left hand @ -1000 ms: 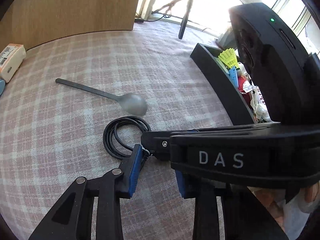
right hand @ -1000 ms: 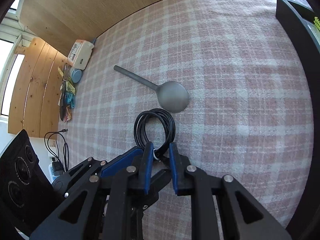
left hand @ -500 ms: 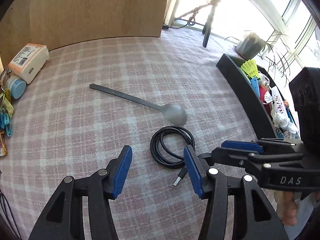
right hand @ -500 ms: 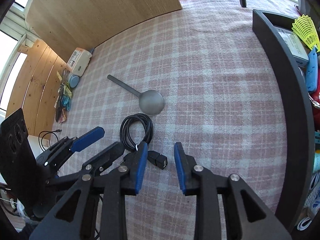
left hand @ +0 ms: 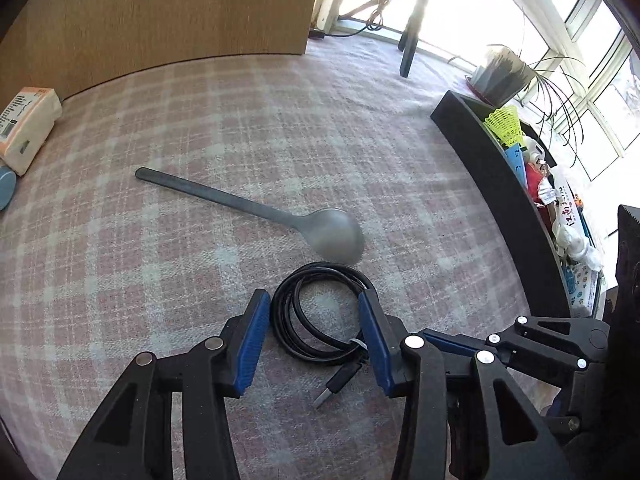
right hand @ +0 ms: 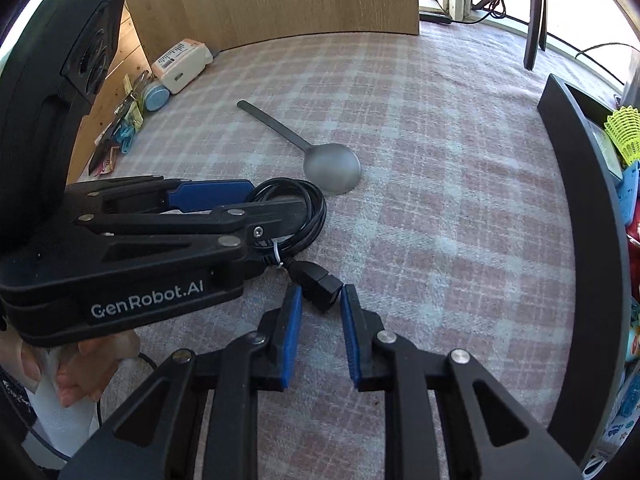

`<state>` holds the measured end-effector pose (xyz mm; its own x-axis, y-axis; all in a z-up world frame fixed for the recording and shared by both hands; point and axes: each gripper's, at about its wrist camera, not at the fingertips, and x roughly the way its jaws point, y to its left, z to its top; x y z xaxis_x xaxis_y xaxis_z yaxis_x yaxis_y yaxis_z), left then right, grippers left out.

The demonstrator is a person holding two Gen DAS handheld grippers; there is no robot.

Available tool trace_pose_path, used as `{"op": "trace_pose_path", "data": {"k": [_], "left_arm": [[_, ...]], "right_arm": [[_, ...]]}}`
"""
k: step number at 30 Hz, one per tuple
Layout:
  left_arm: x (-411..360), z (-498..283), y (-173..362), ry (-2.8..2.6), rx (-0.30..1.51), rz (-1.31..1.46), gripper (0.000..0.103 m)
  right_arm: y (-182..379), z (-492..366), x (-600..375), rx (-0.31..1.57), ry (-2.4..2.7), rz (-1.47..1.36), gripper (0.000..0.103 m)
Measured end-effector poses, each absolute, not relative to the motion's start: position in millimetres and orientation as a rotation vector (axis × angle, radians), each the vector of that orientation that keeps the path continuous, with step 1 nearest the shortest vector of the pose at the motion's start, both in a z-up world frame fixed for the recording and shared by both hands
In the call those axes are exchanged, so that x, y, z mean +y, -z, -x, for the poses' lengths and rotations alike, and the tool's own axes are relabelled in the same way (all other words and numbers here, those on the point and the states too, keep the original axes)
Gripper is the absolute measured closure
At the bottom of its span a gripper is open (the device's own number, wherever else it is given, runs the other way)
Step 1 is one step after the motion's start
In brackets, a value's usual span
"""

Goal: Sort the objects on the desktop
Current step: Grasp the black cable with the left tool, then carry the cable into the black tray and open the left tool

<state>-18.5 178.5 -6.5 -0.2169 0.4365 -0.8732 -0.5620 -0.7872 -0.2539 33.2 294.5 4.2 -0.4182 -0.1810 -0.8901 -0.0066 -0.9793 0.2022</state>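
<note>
Nearest in the right wrist view, the right gripper (right hand: 318,304) has its blue pads on either side of the black female plug at one end of the coiled cable (right hand: 310,200); its jaws have just been closing, and the plug's tip sits between the pad tips, though whether the pads actually press on it I cannot tell. Beside it, the left gripper (left hand: 314,308) reaches in with its two pads straddling the near half of the cable coil — its jaws have also just been narrowing, yet a gap shows on the left pad's side and the coil lies flat on the cloth, so the jaws stand open around it. The cable's other end, a flat USB plug (left hand: 334,386), lies loose on the cloth between the left gripper's fingers, nearer the camera than the coil. A white tie (right hand: 276,254) binds the coil near the plugs. A person's hand (right hand: 76,372) shows under the left gripper's body. Just past the coil lies a grey spoon (left hand: 280,216), bowl almost touching the loops, handle running away to the left. All this rests on a pink plaid cloth (left hand: 360,140). To the right stands a black bin (left hand: 508,200) — already holding a yellow shuttlecock (left hand: 504,124) and other small items. At the far left edge sit a tissue pack (left hand: 26,128) and, beyond, a wooden panel (left hand: 160,20).
</note>
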Motion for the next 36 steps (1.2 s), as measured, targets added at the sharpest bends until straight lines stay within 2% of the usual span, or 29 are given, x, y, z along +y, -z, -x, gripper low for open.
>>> {"op": "trace_pose_path", "data": {"k": [4, 14, 21, 31, 36], "left_arm": [[174.5, 26.1, 5.7, -2.011, 0.085, 1.444, 0.066], [206.0, 17.6, -30.9, -2.002, 0.052, 1.344, 0.066], [274.5, -5.5, -73.2, -1.901, 0.079, 1.205, 0.066], [392.7, -68.2, -119.2, -1.709, 0.212, 1.056, 0.066], [417.0, -87.1, -139.0, -1.730, 0.242, 0.997, 0.063]], "right_arm": [[-8.7, -37.2, 296.0, -0.279, 2.570, -1.614, 0.084], [-40.0, -48.5, 311.5, -0.284, 2.677, -1.550, 0.085], [-73.2, -79.7, 360.1, -0.346, 2.805, -1.528, 0.085], [-102.5, -152.0, 454.8, -0.491, 3.003, -1.564, 0.085], [-117.0, -180.8, 487.7, -0.491, 3.111, -1.591, 0.084]]}}
